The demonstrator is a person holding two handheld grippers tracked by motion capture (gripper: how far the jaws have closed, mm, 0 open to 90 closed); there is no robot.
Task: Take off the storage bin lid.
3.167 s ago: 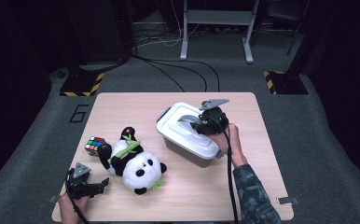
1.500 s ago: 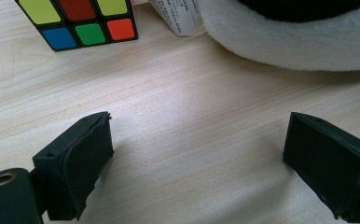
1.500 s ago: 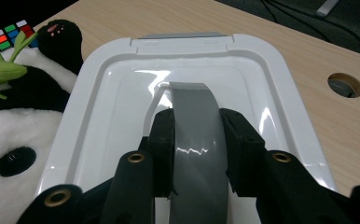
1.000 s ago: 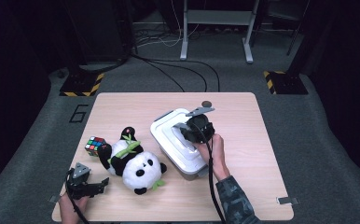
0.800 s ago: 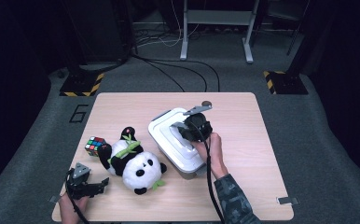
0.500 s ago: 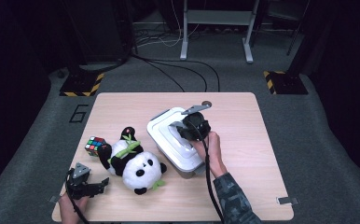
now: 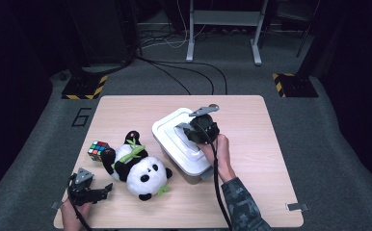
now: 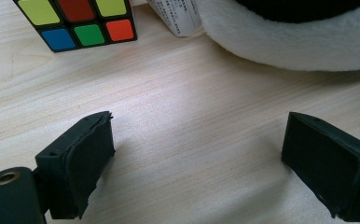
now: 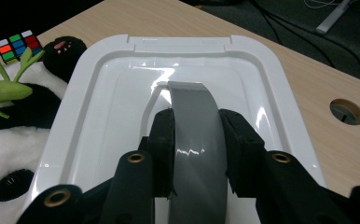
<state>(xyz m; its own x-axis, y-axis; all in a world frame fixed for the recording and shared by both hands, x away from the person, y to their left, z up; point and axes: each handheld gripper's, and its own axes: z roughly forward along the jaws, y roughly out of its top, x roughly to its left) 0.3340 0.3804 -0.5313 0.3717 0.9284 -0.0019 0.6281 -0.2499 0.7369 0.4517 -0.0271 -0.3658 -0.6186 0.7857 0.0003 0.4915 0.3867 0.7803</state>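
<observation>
The right gripper [image 9: 196, 140] clamps the grey handle [image 9: 197, 126] on the white lid [image 7: 184, 139] of the storage box [image 7: 193, 169], just right of the surface's [image 7: 261, 144] centre; the plush panda [image 7: 138, 166] lies at the box's 9 o'clock; the left gripper [image 8: 197, 158] rests spread wide with bare wood between its pads, the Rubik's cube [image 8: 75, 21] at its 11 o'clock.

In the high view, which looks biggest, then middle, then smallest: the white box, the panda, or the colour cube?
1. White box, biggest, though only a little bigger than the panda.
2. Panda.
3. Colour cube, clearly the smallest.
</observation>
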